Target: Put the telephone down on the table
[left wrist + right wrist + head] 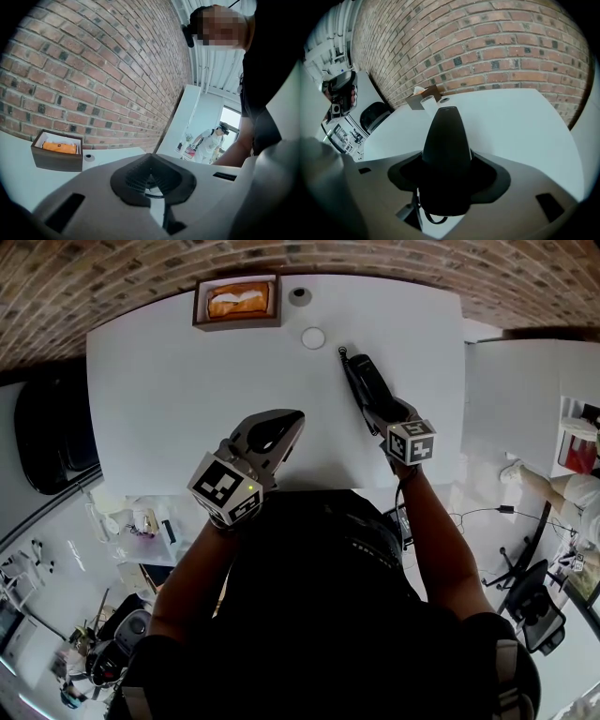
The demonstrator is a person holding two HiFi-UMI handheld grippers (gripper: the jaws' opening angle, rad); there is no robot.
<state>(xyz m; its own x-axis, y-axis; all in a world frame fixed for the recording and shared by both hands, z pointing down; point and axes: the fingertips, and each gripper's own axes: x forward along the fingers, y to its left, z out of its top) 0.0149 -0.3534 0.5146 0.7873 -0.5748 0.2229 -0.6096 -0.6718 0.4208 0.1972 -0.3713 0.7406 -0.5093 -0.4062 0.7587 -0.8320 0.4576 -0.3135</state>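
Observation:
The telephone [366, 385] is a black handset with a short antenna at its far end. It lies lengthwise over the right part of the white table [169, 409], and my right gripper [380, 409] is shut on its near end. In the right gripper view the telephone [446, 154] juts out from between the jaws of that gripper [445, 187] above the tabletop; whether it touches the table is unclear. My left gripper [281, 423] hovers at the table's near edge, jaws together with nothing in them. The left gripper [152, 180] shows its dark pads closed.
A brown wooden box [236, 302] with an orange item stands at the table's far edge, also seen as the box [57, 150]. Beside it lie a small grey disc [300, 296] and a white round object [313, 337]. A brick wall [487, 47] backs the table. A black chair [52, 427] stands at the left.

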